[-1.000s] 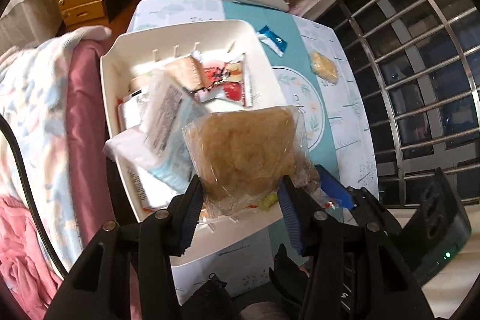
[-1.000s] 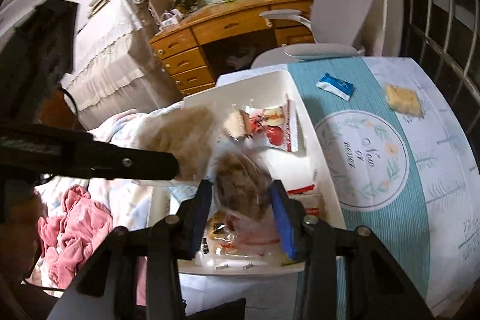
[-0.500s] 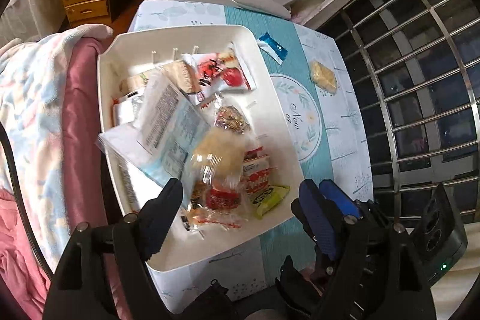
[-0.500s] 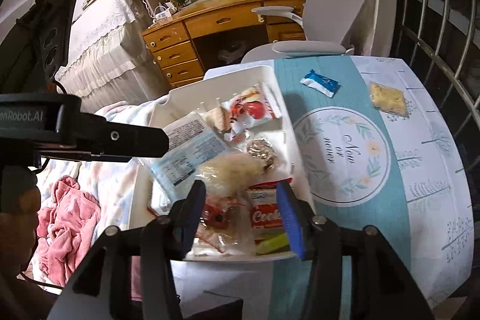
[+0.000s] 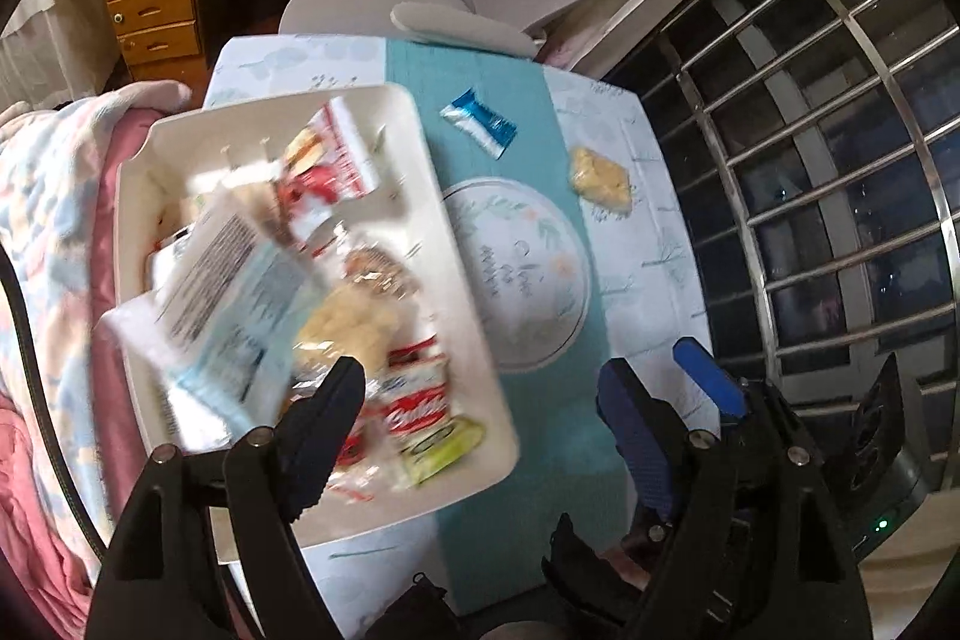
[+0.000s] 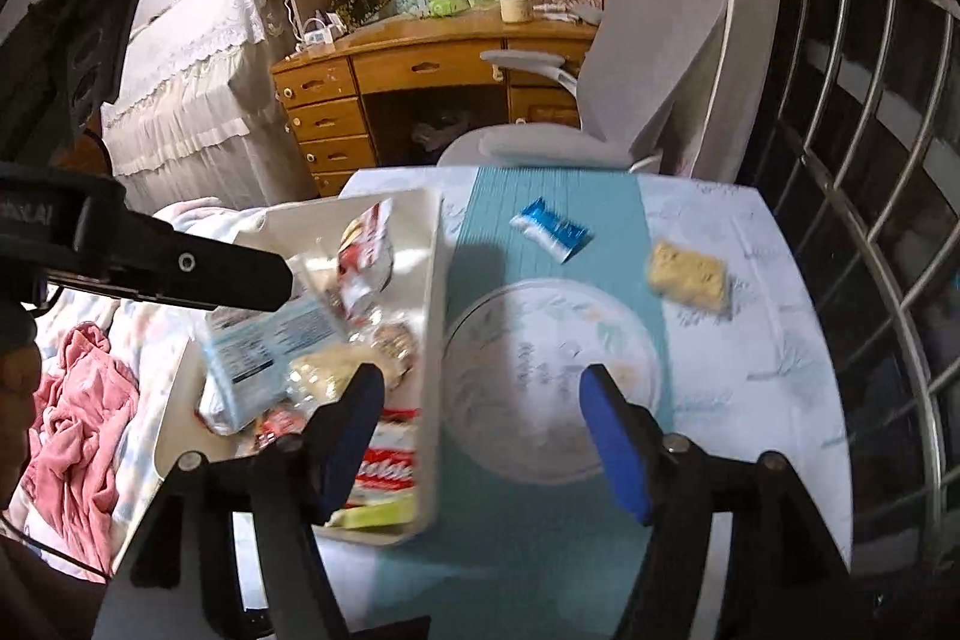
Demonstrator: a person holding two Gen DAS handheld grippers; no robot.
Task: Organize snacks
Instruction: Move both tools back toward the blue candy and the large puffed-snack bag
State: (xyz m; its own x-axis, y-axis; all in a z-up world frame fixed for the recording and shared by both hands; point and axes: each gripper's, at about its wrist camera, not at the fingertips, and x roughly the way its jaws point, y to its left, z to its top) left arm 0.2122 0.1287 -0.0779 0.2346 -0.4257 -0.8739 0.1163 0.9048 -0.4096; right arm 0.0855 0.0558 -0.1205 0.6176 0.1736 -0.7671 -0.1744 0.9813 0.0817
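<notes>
Both tools are wide open and holding nothing: left tool (image 5: 480, 406) hangs over the near end of the bin (image 5: 420, 124), right tool (image 6: 483, 415) over the bench (image 6: 750, 400) runner. Two snacks sit loose on the bench, well apart from the bin: a blue pack (image 6: 551, 228) and a yellow cake (image 6: 689, 275). Both look light and crinkly; the cake probably squishes, so I'd pinch it gently across the middle. The blue one looks slippery, so grab the body, not the twisted end.
</notes>
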